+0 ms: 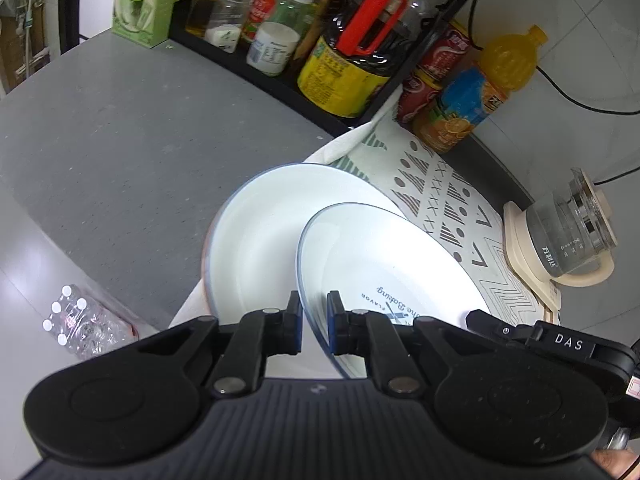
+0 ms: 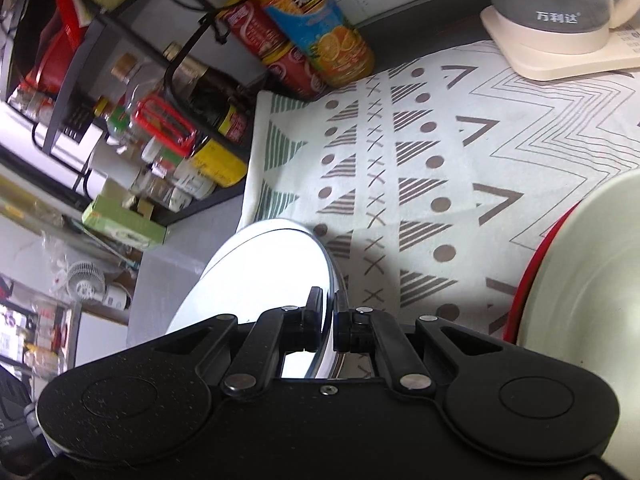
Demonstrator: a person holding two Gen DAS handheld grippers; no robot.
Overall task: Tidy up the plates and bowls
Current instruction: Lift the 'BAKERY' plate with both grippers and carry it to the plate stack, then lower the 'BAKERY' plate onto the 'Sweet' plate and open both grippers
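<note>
My left gripper (image 1: pixel 315 322) is shut on the near rim of a white blue-rimmed plate (image 1: pixel 380 264) with printed lettering, held tilted above the patterned cloth (image 1: pixel 440 196). A second white plate (image 1: pixel 264 224) lies behind and left of it, partly overlapped. The black housing of the other gripper (image 1: pixel 560 344) shows at the printed plate's right rim, its fingertips hidden. In the right wrist view my right gripper (image 2: pixel 329 320) is shut on the rim of a white plate (image 2: pixel 272 272) seen nearly edge-on. A red bowl with a cream inside (image 2: pixel 580 300) sits at the right on the cloth (image 2: pixel 420 168).
A black rack (image 1: pixel 280 84) crowded with bottles and jars lines the back of the grey counter (image 1: pixel 100 152). An orange juice bottle (image 1: pixel 476 96) and red cans (image 1: pixel 432 72) stand by the cloth. A glass kettle on a cream base (image 1: pixel 560 240) stands right. Packed water bottles (image 1: pixel 76 320) lie below left.
</note>
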